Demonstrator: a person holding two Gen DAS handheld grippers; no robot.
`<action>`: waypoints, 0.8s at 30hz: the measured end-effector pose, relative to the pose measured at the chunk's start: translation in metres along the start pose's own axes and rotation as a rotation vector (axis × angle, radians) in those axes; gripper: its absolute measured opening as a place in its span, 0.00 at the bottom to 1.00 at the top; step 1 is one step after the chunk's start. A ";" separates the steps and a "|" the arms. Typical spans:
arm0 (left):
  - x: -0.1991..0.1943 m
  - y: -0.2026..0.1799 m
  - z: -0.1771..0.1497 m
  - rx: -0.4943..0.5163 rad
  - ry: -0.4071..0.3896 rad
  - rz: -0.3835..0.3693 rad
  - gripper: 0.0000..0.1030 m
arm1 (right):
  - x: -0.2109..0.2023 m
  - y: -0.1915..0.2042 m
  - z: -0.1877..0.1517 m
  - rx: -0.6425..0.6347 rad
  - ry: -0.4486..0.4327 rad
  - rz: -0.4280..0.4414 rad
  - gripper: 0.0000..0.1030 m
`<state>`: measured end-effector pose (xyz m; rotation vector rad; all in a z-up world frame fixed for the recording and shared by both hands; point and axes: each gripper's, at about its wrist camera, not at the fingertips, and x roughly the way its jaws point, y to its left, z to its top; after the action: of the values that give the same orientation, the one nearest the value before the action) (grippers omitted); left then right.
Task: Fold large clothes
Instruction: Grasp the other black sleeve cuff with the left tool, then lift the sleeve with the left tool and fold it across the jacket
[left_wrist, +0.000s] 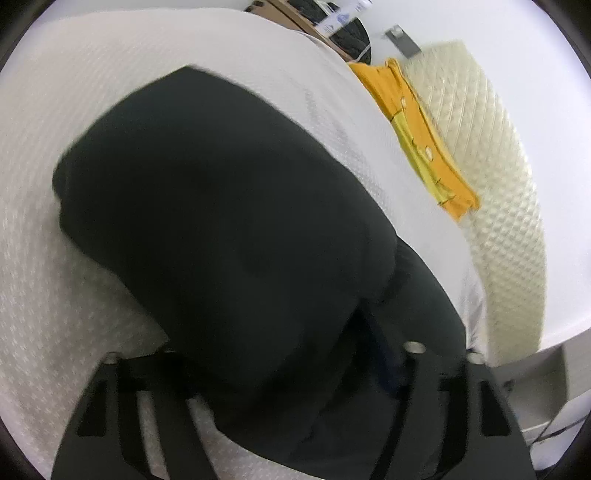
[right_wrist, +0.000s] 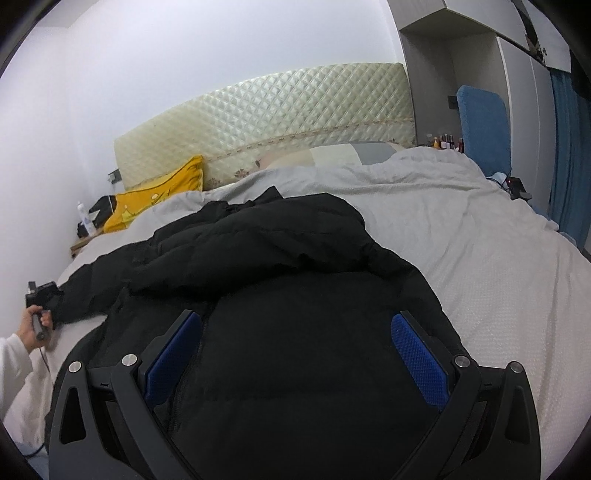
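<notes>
A large black puffer jacket (right_wrist: 280, 266) lies spread on the white bedspread (right_wrist: 480, 258). My right gripper (right_wrist: 295, 325) is open, its blue pads (right_wrist: 417, 354) wide apart above the jacket's lower body. In the left wrist view a black part of the jacket (left_wrist: 221, 221) drapes over my left gripper (left_wrist: 384, 354) and hides the fingers; only a sliver of blue pad shows under the cloth. In the right wrist view the left gripper (right_wrist: 40, 295) sits at the far left at the end of a sleeve, held by a hand.
A quilted cream headboard (right_wrist: 277, 107) stands at the bed's head with a yellow pillow (right_wrist: 155, 203) beside it. A nightstand with bottles (right_wrist: 86, 221) is at the left. A blue chair (right_wrist: 484, 129) and wardrobe stand at the right.
</notes>
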<state>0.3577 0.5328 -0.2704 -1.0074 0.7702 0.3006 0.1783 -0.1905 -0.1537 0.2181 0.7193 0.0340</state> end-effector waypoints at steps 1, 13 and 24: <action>-0.001 -0.004 0.000 0.011 0.004 0.008 0.49 | -0.001 0.002 0.001 -0.015 -0.004 -0.001 1.00; -0.079 -0.064 -0.004 0.125 -0.107 0.092 0.08 | -0.020 0.011 0.003 -0.045 -0.018 0.072 1.00; -0.156 -0.171 -0.040 0.311 -0.246 0.101 0.07 | -0.045 0.002 0.009 -0.063 -0.061 0.108 1.00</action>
<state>0.3260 0.4272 -0.0629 -0.6257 0.6214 0.3716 0.1502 -0.1947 -0.1176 0.1967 0.6438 0.1526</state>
